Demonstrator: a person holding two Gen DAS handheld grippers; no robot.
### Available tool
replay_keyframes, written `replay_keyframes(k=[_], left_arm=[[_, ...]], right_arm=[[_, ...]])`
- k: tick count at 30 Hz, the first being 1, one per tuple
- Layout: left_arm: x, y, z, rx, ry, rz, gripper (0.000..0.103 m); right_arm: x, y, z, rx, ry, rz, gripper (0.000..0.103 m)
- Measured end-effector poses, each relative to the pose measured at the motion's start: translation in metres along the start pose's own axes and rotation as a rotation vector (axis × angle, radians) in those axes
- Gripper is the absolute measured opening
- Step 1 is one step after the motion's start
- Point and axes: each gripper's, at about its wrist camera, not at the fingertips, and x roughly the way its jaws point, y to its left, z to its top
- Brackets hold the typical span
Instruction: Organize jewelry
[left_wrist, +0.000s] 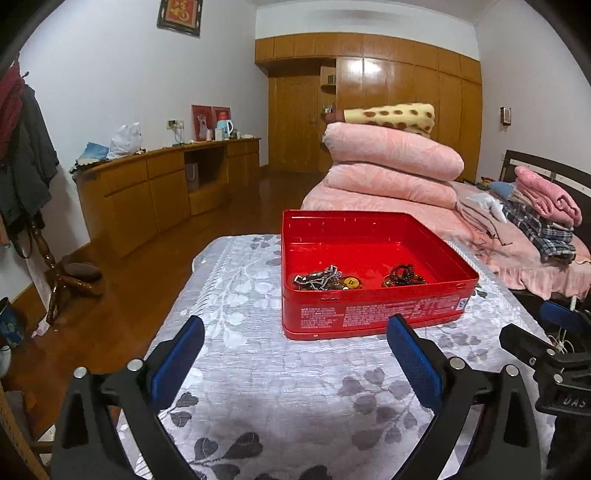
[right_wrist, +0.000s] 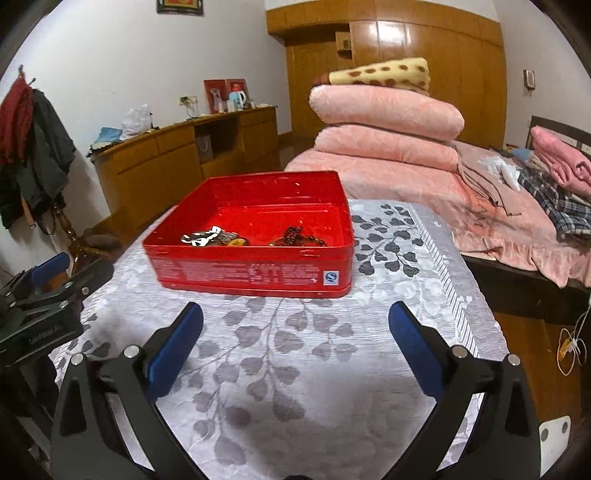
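An open red tin (left_wrist: 369, 314) stands on a table covered by a grey leaf-patterned cloth (left_wrist: 280, 387). In the tin lie a heap of silver chain with a yellow piece (left_wrist: 321, 280) and a dark beaded bracelet (left_wrist: 402, 276); the same chain (right_wrist: 207, 236) and beads (right_wrist: 295, 236) show in the right wrist view. My left gripper (left_wrist: 295, 325) is open just short of the tin's front wall, with nothing between its blue pads. My right gripper (right_wrist: 295, 310) is also open and holds nothing, a little in front of the tin (right_wrist: 251, 273).
A bed with stacked pink quilts (left_wrist: 391, 166) and folded clothes (left_wrist: 543, 214) lies behind and to the right of the table. A wooden sideboard (left_wrist: 155, 192) runs along the left wall, near a coat rack (left_wrist: 29, 155). White cords (right_wrist: 572, 347) lie on the floor at right.
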Motion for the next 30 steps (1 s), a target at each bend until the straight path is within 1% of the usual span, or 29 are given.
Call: replay_keyframes(k=[5,14,17,22,30], left_arm=[[-0.015,0.0,-0.005,-0.001,-0.029,-0.01,0.097],[-0.038,-0.001,-0.01,0.023,-0.102,0.004,0.097],[-0.045,-0.001,-0.008,0.021,-0.123,-0.002,0.097],[-0.057,-0.002,-0.005,0.023,-0.161,-0.013,0.097],[-0.071,-0.005,-0.004,0.032,-0.192,-0.033,0.097]], right_arm=[[-0.02,0.005,-0.001,-0.012,-0.053,0.014,0.097],[-0.039,0.007,0.002,-0.02,-0.114,0.025,0.097],[-0.045,0.008,0.003,-0.019,-0.133,0.03,0.097],[-0.053,0.007,0.004,-0.014,-0.156,0.033,0.097],[-0.064,0.007,0.007,-0.013,-0.182,0.04,0.097]])
